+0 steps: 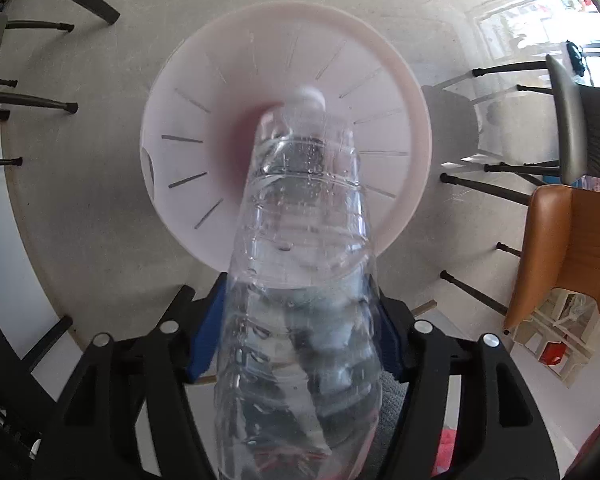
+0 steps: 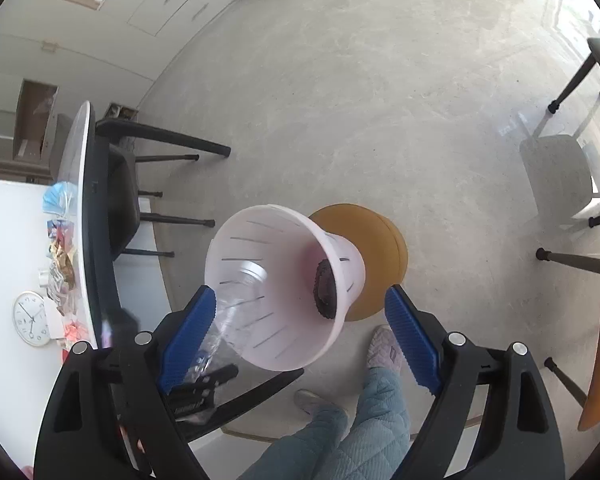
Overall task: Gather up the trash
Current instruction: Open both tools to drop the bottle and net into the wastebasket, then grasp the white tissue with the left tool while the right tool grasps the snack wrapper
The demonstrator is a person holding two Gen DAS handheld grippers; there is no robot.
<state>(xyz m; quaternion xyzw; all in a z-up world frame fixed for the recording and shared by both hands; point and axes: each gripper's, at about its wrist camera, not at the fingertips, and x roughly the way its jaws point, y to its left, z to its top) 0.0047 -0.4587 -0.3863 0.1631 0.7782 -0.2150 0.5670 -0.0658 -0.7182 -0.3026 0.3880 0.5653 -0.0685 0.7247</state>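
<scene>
My left gripper is shut on a clear plastic bottle, white cap pointing forward into the mouth of a pale pink slotted waste bin below it. In the right wrist view the same bin stands on a round brown stool, and the bottle enters its opening from the lower left. A dark object lies at the bin's bottom. My right gripper is open and empty, its blue fingers to either side of the bin, above it.
A white table at the left holds several wrappers and a clock. Dark chairs stand by it. An orange chair and chair legs are at the right. The person's legs and slippers are below.
</scene>
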